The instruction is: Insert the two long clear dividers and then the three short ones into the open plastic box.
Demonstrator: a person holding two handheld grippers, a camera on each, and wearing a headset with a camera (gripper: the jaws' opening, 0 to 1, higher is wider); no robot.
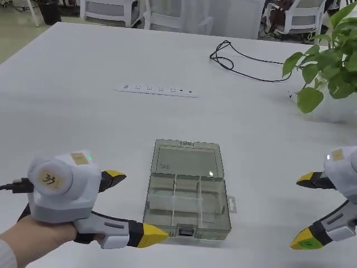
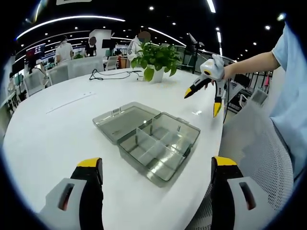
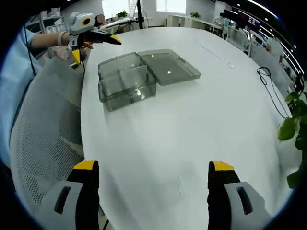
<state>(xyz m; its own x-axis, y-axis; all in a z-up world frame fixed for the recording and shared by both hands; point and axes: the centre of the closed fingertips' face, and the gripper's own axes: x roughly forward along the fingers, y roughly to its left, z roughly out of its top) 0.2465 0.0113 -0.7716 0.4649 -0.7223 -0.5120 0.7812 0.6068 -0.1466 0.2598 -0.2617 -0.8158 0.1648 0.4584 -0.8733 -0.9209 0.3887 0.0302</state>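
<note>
Box [image 1: 162,223] open, left claw [image 1: 138,205] spread beside it; right claw [image 1: 303,209] spread, apart

Table [image 1: 67,111]: open plastic box [image 1: 187,215] at near centre, lid [image 1: 187,159] lying flat behind it, dividers [image 1: 174,202] standing inside. Left gripper [image 1: 139,205] left of the box, right gripper [image 1: 301,211] well to its right. Power strip [image 1: 156,89] behind the box; cable [image 1: 240,61] and plant [image 1: 329,61] at far right.

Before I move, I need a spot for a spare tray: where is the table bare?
Widest bare patch: between the power strip and the plastic box. Also bare: right of the box, up toward the plant and cable. Tightest: beside the box, near the left tool and right tool.
</note>
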